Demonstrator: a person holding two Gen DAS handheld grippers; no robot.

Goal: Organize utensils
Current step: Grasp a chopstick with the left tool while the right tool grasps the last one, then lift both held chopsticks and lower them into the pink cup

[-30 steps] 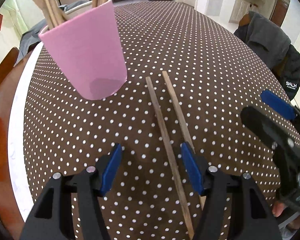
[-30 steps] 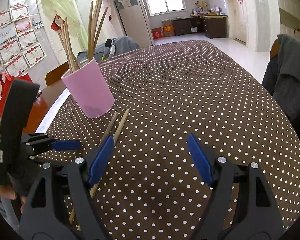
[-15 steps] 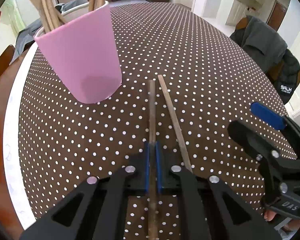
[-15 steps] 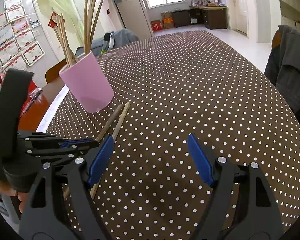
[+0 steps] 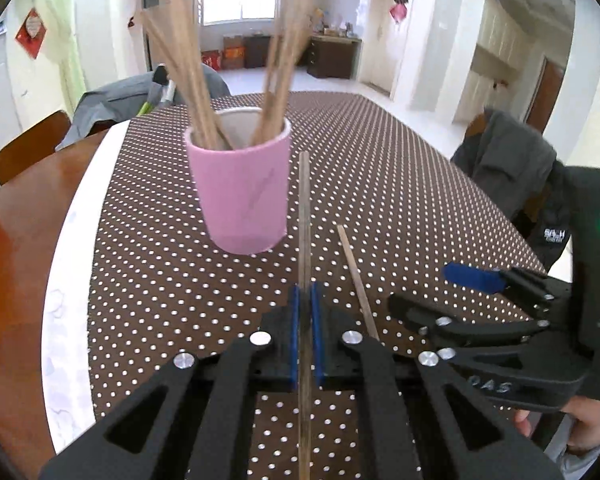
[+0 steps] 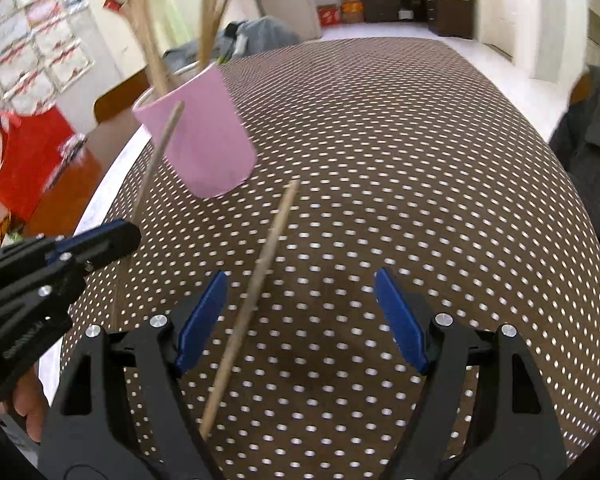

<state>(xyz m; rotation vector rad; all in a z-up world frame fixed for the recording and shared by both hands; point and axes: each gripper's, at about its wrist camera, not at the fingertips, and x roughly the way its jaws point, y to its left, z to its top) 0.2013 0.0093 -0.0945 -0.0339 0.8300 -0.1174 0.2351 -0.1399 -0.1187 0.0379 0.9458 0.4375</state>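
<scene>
I have the darker chopstick (image 5: 304, 216) pinched between the blue pads (image 5: 293, 332) of my left gripper (image 5: 304, 300), jaws closed tight on it. Its long axis runs straight along the gripper's fingers: in the left wrist view it passes back under the camera and reaches forward, its far tip ending just right of the pink cup (image 5: 242, 196) near rim level. In the right wrist view the same stick (image 6: 162, 148) slants up from the left gripper (image 6: 100, 240) with its tip in front of the cup (image 6: 204, 140), so it is clear of the cloth. The left gripper is pitched downward toward the table.

The second, paler chopstick (image 6: 256, 280) lies flat on the brown polka-dot tablecloth (image 6: 400, 160). In the right wrist view it runs diagonally, its near end low between the fingers and closer to the left blue pad (image 6: 202, 320), its far tip pointing up and right toward the base of the cup without reaching it. My right gripper (image 6: 300, 320) hangs above it, jaws wide apart, gripping nothing; I cannot tell whether the pads touch the stick. In the left wrist view this stick (image 5: 356, 276) lies just right of the held one, angled slightly away.

The cup stands upright on the cloth, holding a bunch of chopsticks (image 5: 196, 80) that fan out above its rim. The right gripper (image 5: 476, 276) shows at the right edge of the left view, with a hand (image 5: 580, 432) beneath it.
</scene>
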